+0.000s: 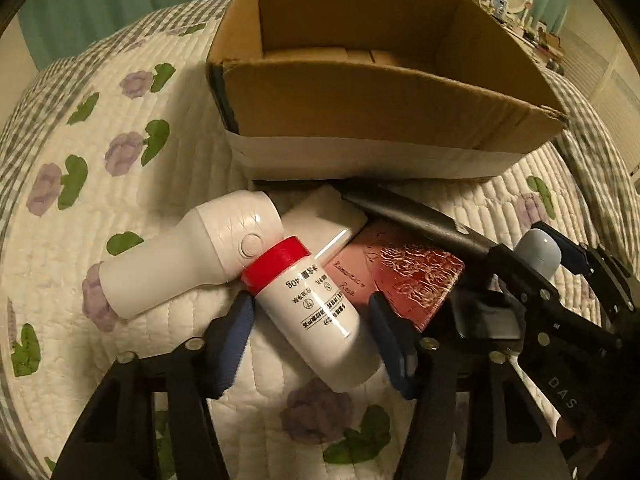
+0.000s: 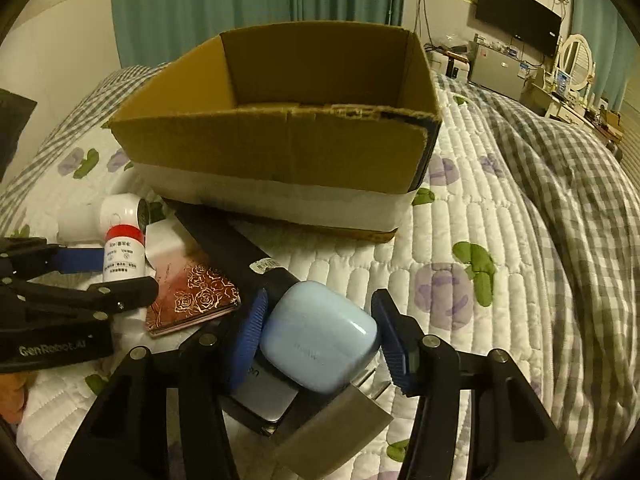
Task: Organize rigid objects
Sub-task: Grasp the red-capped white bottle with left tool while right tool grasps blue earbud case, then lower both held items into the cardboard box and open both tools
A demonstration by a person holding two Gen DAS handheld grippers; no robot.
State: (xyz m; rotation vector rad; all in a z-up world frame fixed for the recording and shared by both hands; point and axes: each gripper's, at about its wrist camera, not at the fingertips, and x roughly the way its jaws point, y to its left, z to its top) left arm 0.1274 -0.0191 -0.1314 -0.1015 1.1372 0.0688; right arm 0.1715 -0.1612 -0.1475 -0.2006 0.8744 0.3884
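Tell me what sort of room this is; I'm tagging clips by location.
Most likely a bedroom: the work happens on a bed's floral quilt, with a vanity mirror and a wall-mounted TV behind.

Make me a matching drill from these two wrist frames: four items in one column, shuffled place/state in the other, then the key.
Items
1. white bottle with red cap
2. light blue earbuds case
3. cardboard box
4. pink rose-embossed case

Places/states
A. open-topped, on the quilt behind the pile
B. between the left gripper fingers, jaws not closed on it
C. lying flat, between the bottle and the long black bar
D. between the right gripper fingers, one pad close, the other apart

Pairs: 1-B, 2-D, 3-A, 4-C
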